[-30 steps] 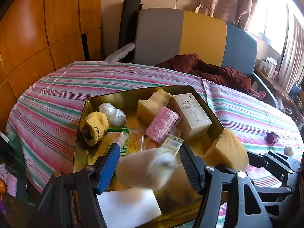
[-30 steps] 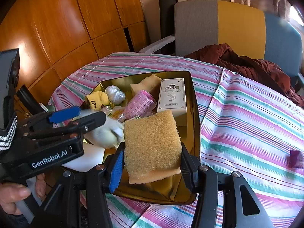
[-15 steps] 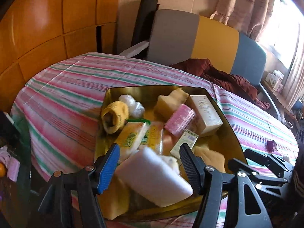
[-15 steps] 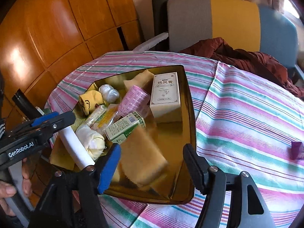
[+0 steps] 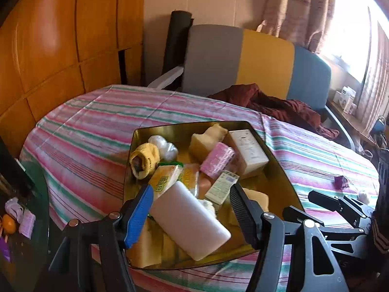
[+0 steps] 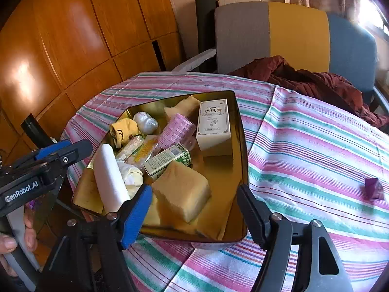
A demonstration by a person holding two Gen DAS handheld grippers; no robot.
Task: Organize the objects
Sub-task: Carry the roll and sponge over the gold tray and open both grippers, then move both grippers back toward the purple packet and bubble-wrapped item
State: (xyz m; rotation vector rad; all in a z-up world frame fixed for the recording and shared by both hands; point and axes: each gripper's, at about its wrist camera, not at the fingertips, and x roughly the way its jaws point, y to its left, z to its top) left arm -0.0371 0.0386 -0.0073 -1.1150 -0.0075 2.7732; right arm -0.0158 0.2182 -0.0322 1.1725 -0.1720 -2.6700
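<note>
Purple piece sits off to the right, outside the tray

Both the left gripper and right gripper stand wide, holding nothing, over the gold tray. The small purple object lies alone on the striped tablecloth, well right of the tray; the right gripper looks nearer

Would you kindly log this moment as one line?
left gripper: open | right gripper: open | yellow sponge: in gold tray | purple piece: on tablecloth
</note>
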